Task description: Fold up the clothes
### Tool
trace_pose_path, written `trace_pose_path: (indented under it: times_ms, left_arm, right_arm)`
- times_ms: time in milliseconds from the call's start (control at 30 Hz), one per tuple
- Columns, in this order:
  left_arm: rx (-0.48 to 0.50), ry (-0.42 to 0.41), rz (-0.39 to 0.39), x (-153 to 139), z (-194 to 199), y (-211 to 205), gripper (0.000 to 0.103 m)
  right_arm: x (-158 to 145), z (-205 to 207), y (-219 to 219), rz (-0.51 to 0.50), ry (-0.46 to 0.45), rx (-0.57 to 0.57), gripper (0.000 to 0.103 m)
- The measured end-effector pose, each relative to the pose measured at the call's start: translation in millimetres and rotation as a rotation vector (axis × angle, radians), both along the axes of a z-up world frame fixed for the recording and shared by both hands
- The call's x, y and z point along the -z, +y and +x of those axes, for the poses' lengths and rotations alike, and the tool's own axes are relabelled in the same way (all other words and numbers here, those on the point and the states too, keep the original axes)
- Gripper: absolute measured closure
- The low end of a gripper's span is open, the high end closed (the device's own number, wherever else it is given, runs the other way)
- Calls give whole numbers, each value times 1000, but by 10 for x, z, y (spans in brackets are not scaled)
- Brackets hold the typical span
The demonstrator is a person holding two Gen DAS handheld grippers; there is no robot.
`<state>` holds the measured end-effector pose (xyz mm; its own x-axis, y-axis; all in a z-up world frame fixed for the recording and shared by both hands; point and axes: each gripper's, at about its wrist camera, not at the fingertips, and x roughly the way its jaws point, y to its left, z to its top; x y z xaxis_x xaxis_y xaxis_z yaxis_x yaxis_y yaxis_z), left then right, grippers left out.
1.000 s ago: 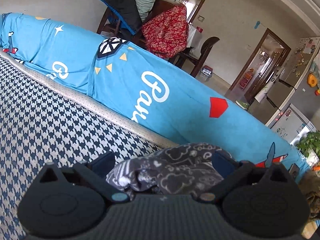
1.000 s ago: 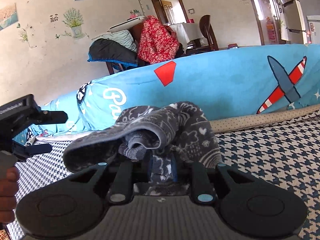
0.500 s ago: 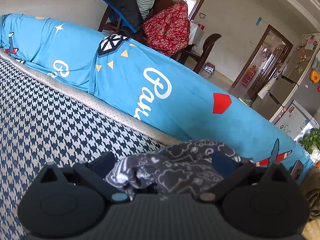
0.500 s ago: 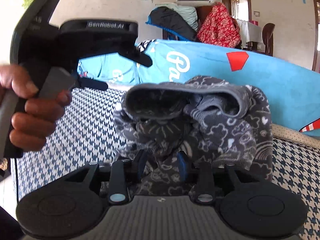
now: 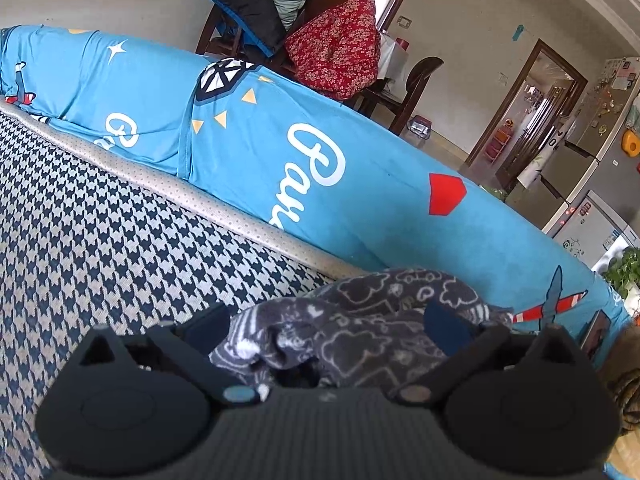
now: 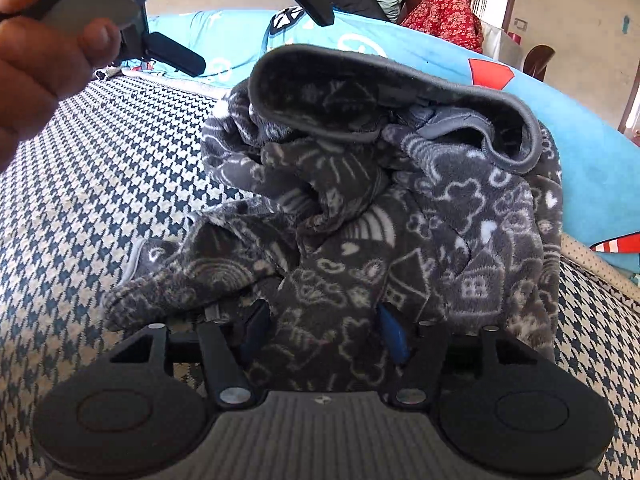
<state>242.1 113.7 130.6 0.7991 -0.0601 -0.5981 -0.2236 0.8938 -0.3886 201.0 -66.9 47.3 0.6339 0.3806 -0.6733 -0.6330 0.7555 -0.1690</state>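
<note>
Closest to my right camera, the right hand-held gripper [image 6: 324,332] sits low on the houndstooth seat [image 6: 100,152]. A thick wad of the grey fleece garment [image 6: 400,208] lies between its blue pads. Those pads were nearly together a second ago and now stand clearly apart, so I judge that the pinch has been let go and the fleece merely rests in the gap.

Just beyond, the garment is a bunched heap with its hemmed opening gaping at the top, not flat and not squared. It sits toward the back edge of the seat, close to the blue cover [image 5: 240,152].

Above the heap's left side, the left hand-held gripper [image 5: 326,320] has swung in from the seat's left end over that second. The person's hand [image 6: 36,60] is on its handle and its fingers are spread wide, with fleece just ahead of them and nothing clamped.

With both grips loose, I read this as a change of hold. The heap fits both a garment awaiting spreading and one being gathered.

Farthest back, a red floral cloth [image 5: 332,40] hangs over a chair.
</note>
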Motion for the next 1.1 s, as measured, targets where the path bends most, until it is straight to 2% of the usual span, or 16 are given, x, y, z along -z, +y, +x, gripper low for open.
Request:
trace_pose_path:
  times_ms: [67,167,333,400,433,467,533,633,700,967,1033,1100]
  left_arm:
    - [8,6,8,7,-14,-4,0]
    - [20,9,27,10,-68,-3,0]
    - [23,24,48,57,-228,35,0]
    - [22,37,51,95,-317,53,0]
    - [21,44,53,119,-368,61,0]
    - [20,52,56,139,-400,61,0]
    - [19,66,61,177,-450,56,0]
    - [18,88,69,234,-524,48,0]
    - [17,103,74,273,-574,42,0]
    - [13,162,95,426,-772,21,0]
    - [12,177,101,464,-822,16,0]
    - [8,194,101,500,-798,17,0]
  right_arm:
    - [-16,22,-17,21,3,14,65]
    - [-123,102,-129,118,50,53,75]
    - [-389,237,-462,390,150,110,80]
    - [-499,263,-584,492,173,126,95]
    - [-556,258,-634,541,177,125,95]
    - [-612,240,-683,586,178,122,100]
    - [-732,200,-765,657,166,116,100]
    - [-849,114,-784,637,107,116,100]
    - [-862,76,-745,603,102,117,100]
    - [-639,-138,-495,393,31,29,98]
    - [-589,-117,-415,368,16,22,92]
    - [-536,-89,-333,342,2,17,81]
